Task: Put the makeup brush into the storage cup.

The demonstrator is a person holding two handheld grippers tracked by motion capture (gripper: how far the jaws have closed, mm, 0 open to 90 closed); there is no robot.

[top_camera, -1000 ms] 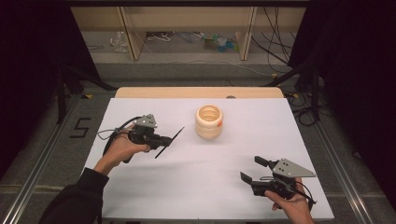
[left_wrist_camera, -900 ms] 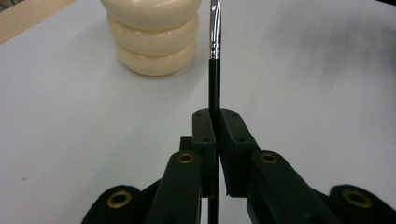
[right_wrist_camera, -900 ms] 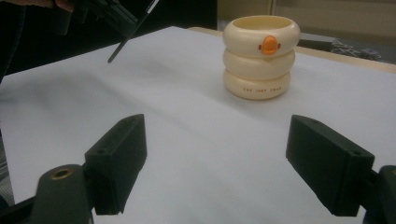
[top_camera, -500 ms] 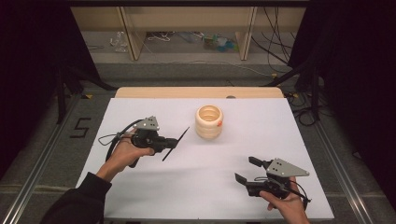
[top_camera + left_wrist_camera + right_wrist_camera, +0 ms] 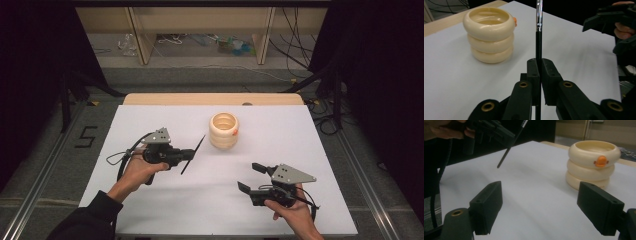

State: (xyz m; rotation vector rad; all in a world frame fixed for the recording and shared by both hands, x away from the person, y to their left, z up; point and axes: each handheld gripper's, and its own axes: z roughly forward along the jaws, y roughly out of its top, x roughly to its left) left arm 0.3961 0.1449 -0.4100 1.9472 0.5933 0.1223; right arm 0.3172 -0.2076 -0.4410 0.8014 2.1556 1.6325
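While the left gripper (image 5: 186,156) clamps a thin black stick (image 5: 193,154) nearer the cup (image 5: 223,130), the right gripper (image 5: 252,176) gapes.

**Cream rings, black tools, white sheet**

The cream-coloured ribbed three-ring holder (image 5: 224,130) carries one small orange knob (image 5: 601,161) on its upper ring. The thin stick-like brush handle (image 5: 538,44) clamped in the black left gripper (image 5: 538,72) is black near the jaws and shiny silver metal beyond. The black right gripper (image 5: 546,207) has brass-coloured pivot rivets and a grey three-cornered plate (image 5: 291,174) on top. Under both tools lies a plain white table sheet (image 5: 165,200), with a pale wood edge (image 5: 165,98) beyond the holder.
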